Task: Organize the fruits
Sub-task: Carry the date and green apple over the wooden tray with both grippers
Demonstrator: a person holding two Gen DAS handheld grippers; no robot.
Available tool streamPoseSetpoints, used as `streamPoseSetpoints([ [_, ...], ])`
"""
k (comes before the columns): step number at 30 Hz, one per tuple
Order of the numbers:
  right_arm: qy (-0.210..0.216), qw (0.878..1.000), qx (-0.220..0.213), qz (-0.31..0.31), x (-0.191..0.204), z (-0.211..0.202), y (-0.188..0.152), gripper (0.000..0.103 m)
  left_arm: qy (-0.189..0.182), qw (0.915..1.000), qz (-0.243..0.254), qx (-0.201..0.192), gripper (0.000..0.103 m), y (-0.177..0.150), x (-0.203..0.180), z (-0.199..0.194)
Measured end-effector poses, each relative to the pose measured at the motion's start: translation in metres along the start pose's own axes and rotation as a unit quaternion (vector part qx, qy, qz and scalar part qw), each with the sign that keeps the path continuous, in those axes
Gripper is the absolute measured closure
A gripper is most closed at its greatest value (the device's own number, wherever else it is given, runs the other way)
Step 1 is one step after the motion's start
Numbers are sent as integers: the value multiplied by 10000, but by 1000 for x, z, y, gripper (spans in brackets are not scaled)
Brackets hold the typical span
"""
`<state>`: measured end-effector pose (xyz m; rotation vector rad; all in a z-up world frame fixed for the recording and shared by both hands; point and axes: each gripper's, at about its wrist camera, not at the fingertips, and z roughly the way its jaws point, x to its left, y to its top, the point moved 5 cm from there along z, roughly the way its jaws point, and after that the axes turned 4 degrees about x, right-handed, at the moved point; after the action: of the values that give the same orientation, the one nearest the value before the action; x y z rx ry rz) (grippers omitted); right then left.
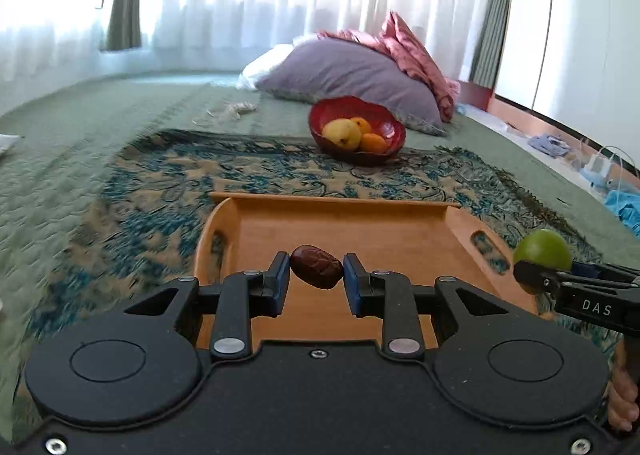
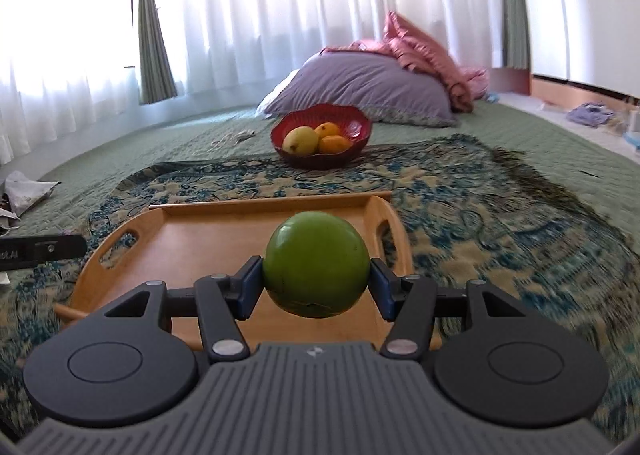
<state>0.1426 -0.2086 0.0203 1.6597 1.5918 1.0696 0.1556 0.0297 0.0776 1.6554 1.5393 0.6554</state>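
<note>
Brown date and green fruit held above wooden tray.

Your left wrist view looks forward and slightly down, close over the wooden tray, toward the red bowl. Your right wrist view faces likewise from the tray's right; both share tray, bowl and curtains.

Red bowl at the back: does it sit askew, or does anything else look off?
Yes. The red bowl tips toward the camera on the patterned cloth, showing its yellow fruit and two orange fruits. Nothing has rolled out. The wooden tray lies flat and bare.
</note>
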Motion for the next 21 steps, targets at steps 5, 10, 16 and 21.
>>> streamPoseSetpoints([
  [5, 183, 9987, 476, -17, -2, 35, 26, 43, -57, 9985, -199, 505, 76, 30, 17, 38],
  [10, 132, 9963, 850, 0, -1, 69, 36, 43, 135, 9964, -195, 813, 76, 35, 26, 71],
  [16, 70, 9933, 1150, 47, -4, 96, 37, 43, 228, 9932, -215, 1124, 76, 29, 28, 101],
  [21, 43, 9904, 1381, 63, -4, 109, 33, 43, 276, 9916, -223, 1247, 76, 26, 27, 117],
])
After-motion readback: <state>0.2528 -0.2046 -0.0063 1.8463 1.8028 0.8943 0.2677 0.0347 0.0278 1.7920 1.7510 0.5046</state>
